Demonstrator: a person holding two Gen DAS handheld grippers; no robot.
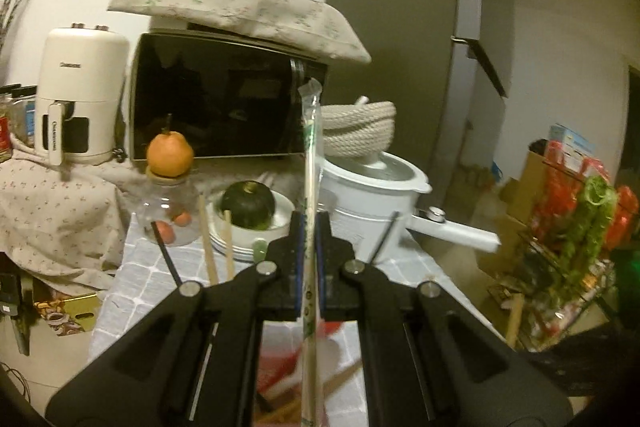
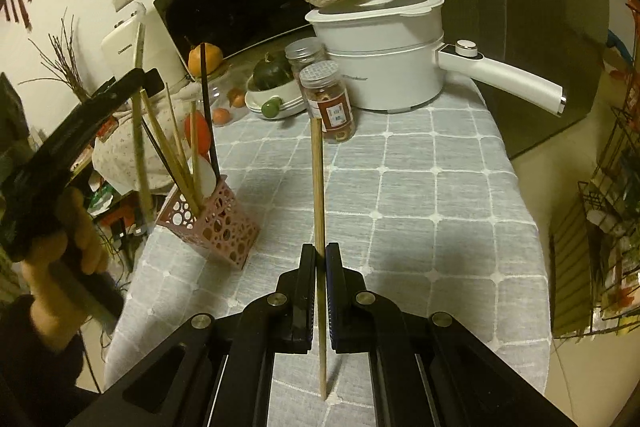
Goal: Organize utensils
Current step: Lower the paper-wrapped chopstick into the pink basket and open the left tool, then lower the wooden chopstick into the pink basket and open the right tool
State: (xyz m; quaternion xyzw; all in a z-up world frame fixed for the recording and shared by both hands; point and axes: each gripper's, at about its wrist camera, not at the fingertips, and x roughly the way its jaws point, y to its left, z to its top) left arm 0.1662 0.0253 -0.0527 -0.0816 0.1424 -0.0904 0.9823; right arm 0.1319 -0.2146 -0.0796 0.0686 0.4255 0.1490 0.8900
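Observation:
My left gripper (image 1: pixel 307 227) is shut on a pair of chopsticks in a clear plastic sleeve (image 1: pixel 309 163), held upright. It also shows in the right wrist view (image 2: pixel 148 79), above and left of a pink perforated utensil holder (image 2: pixel 212 223). The holder stands at the table's left edge and holds several wooden chopsticks (image 2: pixel 172 139), a black one and a red-and-white spoon. My right gripper (image 2: pixel 320 259) is shut on a single wooden chopstick (image 2: pixel 318 187), held upright over the grey checked tablecloth (image 2: pixel 420 195), to the right of the holder.
A white electric pot (image 2: pixel 384 51) with a long handle, two spice jars (image 2: pixel 328 103), a bowl with a green squash (image 2: pixel 272 87) and a microwave (image 1: pixel 216 103) stand at the back. A wire rack (image 2: pixel 612 227) is beyond the table's right edge.

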